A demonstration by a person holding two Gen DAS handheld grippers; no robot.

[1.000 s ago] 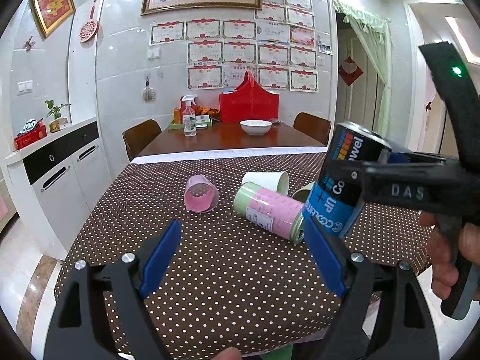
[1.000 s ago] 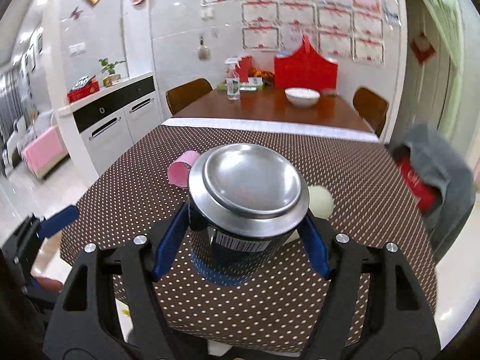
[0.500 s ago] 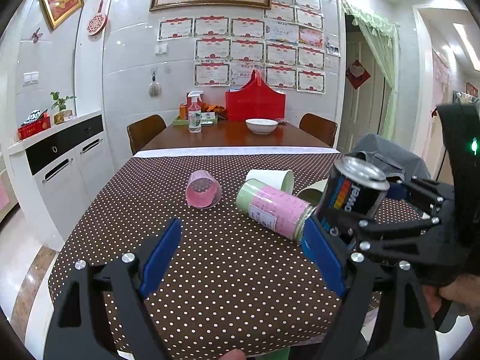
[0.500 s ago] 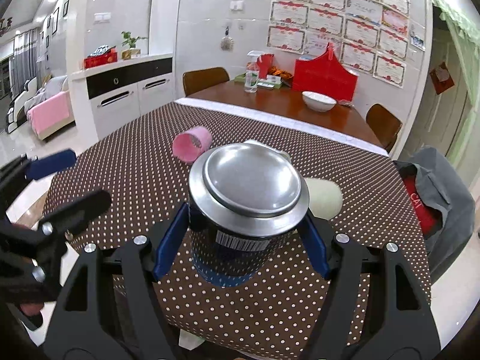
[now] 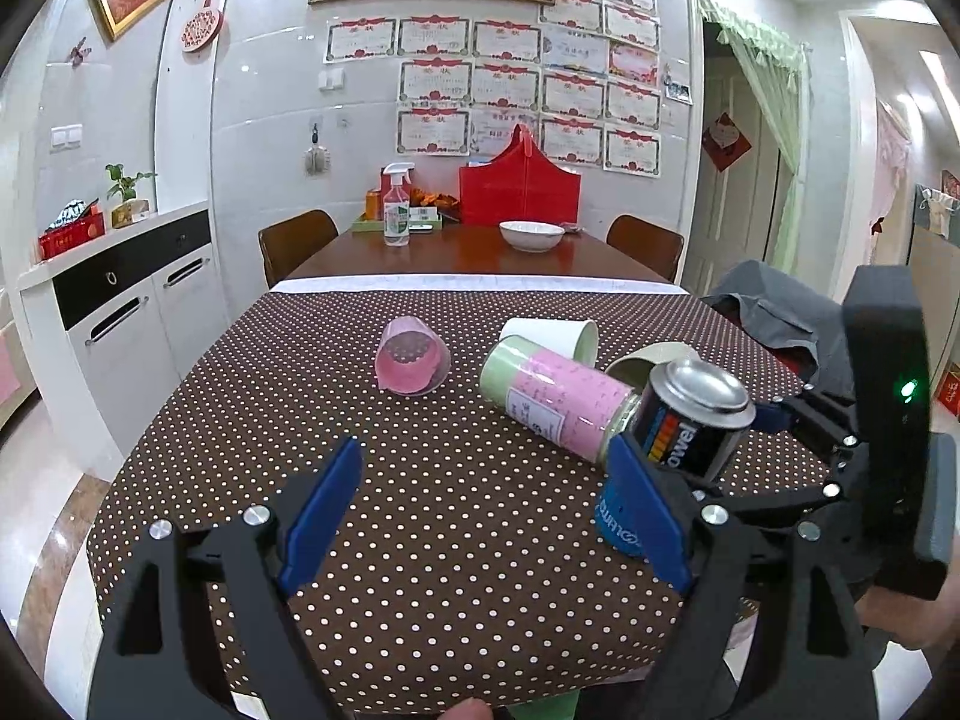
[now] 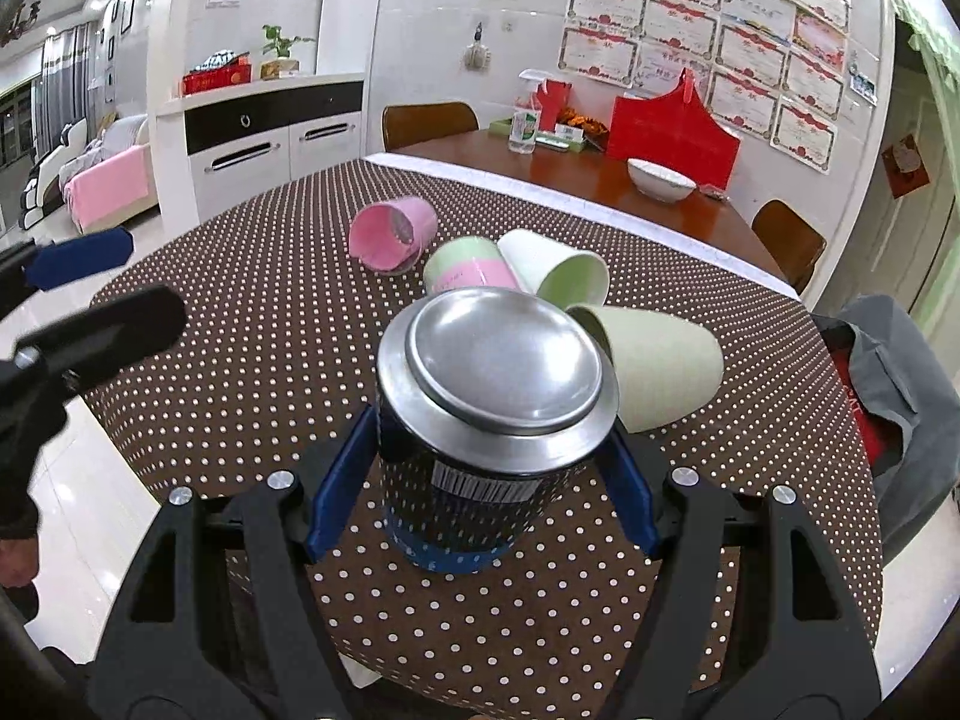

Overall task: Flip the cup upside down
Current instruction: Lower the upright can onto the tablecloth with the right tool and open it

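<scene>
My right gripper point(image 6: 486, 483) is shut on a black and blue metal cup point(image 6: 480, 420). Its silver closed end points up and its blue-banded end points down, just over the dotted cloth; I cannot tell whether it touches. In the left wrist view the same cup point(image 5: 690, 420) stands tilted at the right, partly behind one of my left fingers point(image 5: 645, 519). My left gripper point(image 5: 486, 492) is open and holds nothing, low over the table's near side. A pink cup point(image 5: 411, 354), a green-and-pink cup point(image 5: 558, 399), a white cup point(image 5: 552, 336) and a pale green cup point(image 6: 660, 369) lie on their sides.
The brown dotted tablecloth point(image 5: 420, 540) ends at a front edge close below my grippers. A grey jacket point(image 6: 900, 396) hangs at the right. Beyond is a wooden table point(image 5: 468, 258) with a white bowl point(image 5: 531, 235), spray bottle point(image 5: 396, 207) and red box point(image 5: 519, 189). A white cabinet point(image 5: 132, 300) stands left.
The right gripper brought the metal cup down from high on the right and turned it, silver end now up, close to the cloth. The left gripper stayed open and rose slightly.
</scene>
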